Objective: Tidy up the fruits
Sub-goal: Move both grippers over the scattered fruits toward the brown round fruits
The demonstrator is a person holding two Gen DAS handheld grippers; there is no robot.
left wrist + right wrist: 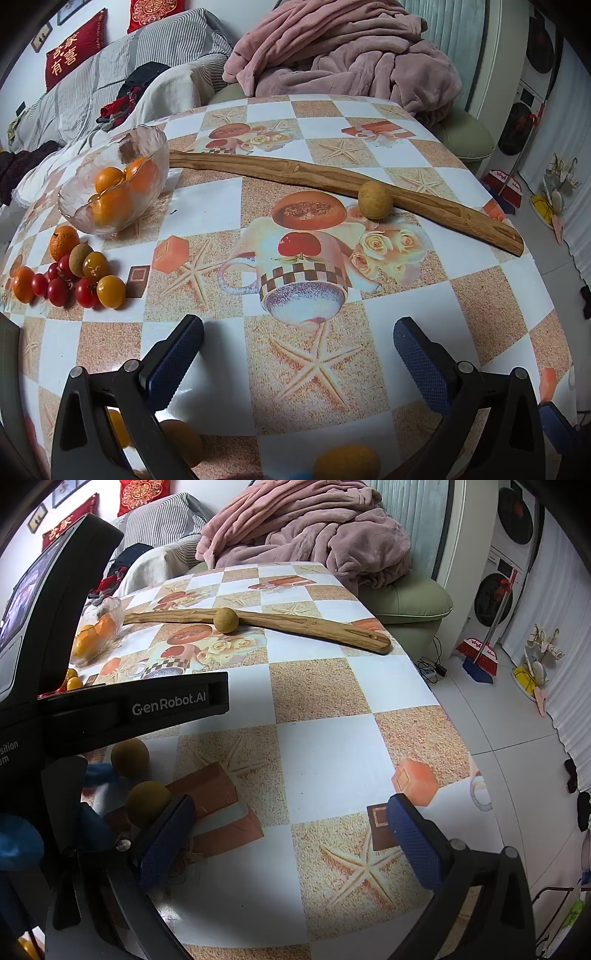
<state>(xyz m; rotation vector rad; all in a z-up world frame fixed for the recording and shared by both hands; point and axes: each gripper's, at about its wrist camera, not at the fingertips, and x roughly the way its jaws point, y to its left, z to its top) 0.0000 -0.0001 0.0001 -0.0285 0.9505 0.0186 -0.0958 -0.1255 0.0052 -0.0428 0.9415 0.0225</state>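
- your left gripper [297,339] is spread wide, nothing between the pads, hovering over bare tablecloth [406,295] and tilted down.
- your right gripper [291,825] is also wide apart and empty, over the checkered cloth near the table's right edge.
- only container: a clear glass bowl [110,184] at the far left of the table, leaning a bit. it holds three or so oranges [109,179]; exact count is hard through the glass.
- loose pile just in front of the bowl, on the cloth: one orange [63,237], another orange [23,284] at the left edge, several red cherry tomatoes [58,291], two yellow tomatoes [110,291], one brownish round fruit [80,259]. all bunched together and touching, none in the bowl.
- a tan round fruit [375,202] sits alone mid-table, resting against the near side of a long wooden stick [258,168] that lies diagonally across the far half of the table.
- right view: two more tan round fruits [130,757] close to your right gripper's left finger [166,840], the nearer one just beside it.
- left view, bottom edge: more orange and yellow fruit [347,461] partly hidden behind the gripper body; kind unclear.
- pink blanket [351,48] heaped on a seat behind the table.
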